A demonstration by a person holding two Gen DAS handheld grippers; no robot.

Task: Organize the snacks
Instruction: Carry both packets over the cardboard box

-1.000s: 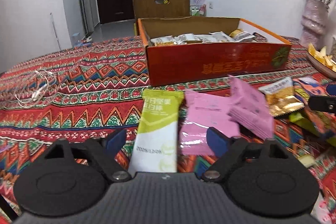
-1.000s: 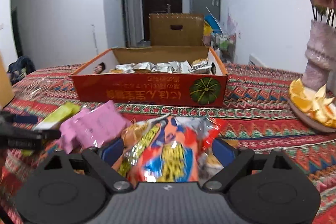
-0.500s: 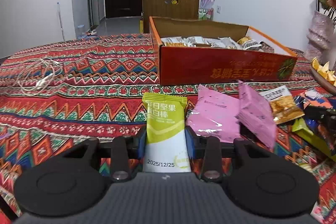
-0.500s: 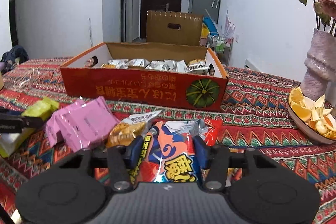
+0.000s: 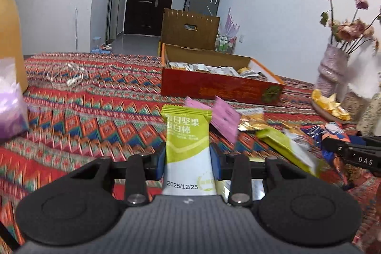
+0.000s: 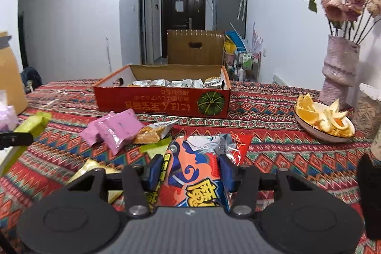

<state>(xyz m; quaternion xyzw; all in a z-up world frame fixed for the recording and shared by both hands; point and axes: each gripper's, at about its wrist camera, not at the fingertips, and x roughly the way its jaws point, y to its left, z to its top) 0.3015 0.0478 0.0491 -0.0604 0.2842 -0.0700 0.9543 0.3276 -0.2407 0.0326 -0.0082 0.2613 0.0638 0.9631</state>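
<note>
My left gripper (image 5: 188, 162) is shut on a green and white nut bar packet (image 5: 187, 142) and holds it above the table. My right gripper (image 6: 189, 171) is shut on an orange and blue cartoon snack bag (image 6: 195, 173), lifted off the cloth. The open red cardboard box (image 6: 164, 104) with silver snack packets inside stands at the middle back; it also shows in the left wrist view (image 5: 221, 86). Pink packets (image 6: 114, 129), a yellow snack bag (image 6: 153, 132) and green packets (image 5: 283, 145) lie loose in front of the box.
The table has a red patterned cloth (image 6: 273, 146). A plate of orange peels (image 6: 323, 120) and a vase of dried roses (image 6: 339, 77) stand at the right. White earphones (image 5: 69, 77) lie at the left. An orange jug (image 5: 9, 37) and a purple bag (image 5: 9, 111) stand far left.
Both grippers closed on their packets and have lifted them and pulled back from the box. The view is now higher and farther from the loose snacks.
</note>
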